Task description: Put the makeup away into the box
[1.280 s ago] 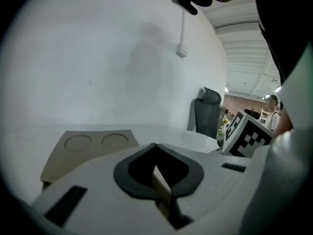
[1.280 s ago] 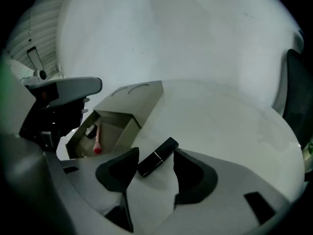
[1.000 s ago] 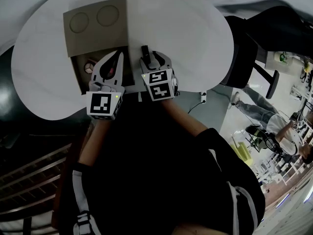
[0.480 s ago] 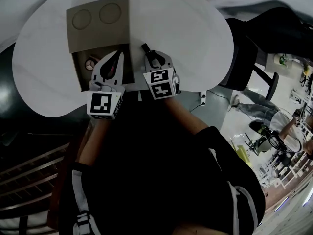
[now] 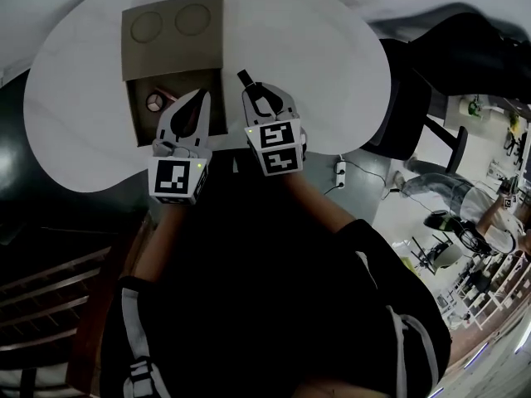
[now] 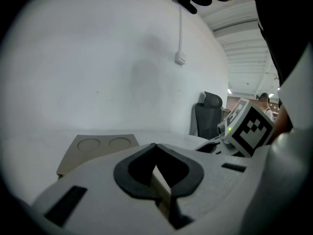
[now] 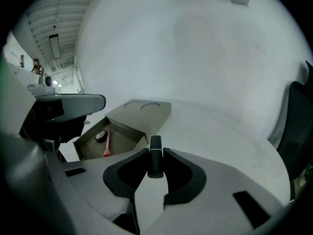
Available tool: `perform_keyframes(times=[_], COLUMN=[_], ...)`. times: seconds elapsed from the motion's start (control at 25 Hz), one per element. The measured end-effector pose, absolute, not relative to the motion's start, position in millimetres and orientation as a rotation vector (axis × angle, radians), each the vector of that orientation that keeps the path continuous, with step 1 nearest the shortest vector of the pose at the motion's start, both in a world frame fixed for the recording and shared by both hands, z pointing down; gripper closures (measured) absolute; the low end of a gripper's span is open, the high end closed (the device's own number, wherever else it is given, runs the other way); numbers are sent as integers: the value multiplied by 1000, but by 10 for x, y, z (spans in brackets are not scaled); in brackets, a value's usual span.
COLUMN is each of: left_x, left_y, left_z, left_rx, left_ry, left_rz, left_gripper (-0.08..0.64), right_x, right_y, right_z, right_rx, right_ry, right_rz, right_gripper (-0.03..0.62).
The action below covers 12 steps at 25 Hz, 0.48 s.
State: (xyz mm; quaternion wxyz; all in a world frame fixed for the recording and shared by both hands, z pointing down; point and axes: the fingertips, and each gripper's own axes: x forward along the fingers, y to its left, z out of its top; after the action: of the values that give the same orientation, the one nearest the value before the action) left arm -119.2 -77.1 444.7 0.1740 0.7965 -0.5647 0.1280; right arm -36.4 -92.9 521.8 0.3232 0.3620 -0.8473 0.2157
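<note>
Between the pads of the right hand-held gripper stands a lipstick, a black tube with a thin gold band. The jaws have just been closing and now clamp it near its lower end, so the upper part juts out past the tips at twelve o'clock. It sits over bare tabletop, not yet over the box, which lies open at ten o'clock from the tube in the right gripper view. A compact and a pink brush already lie inside.

The left hand-held gripper has its jaws together on nothing and points over the box's near edge.

The lipstick looks light and rigid, but its shell is probably smooth and round, so it could swivel or slide in the pads. A hold across the barrel near mid-length would likely be steadier than this low one. The cap end may pull off, so the squeeze belongs on the body and should be firm but not crushing.
</note>
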Motion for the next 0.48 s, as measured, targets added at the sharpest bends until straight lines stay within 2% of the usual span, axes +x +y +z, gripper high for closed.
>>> perform_keyframes(times=[0.48], left_x=[-1462], left_y=[-432], left_z=[4303], left_rx=[2212], left_ry=[-1713], left_rz=[354], left_gripper=[557], right_x=[-709], right_y=[-789], right_z=[4725], right_rx=[916], right_ry=[-2364], right_rz=[502], right_gripper=[485])
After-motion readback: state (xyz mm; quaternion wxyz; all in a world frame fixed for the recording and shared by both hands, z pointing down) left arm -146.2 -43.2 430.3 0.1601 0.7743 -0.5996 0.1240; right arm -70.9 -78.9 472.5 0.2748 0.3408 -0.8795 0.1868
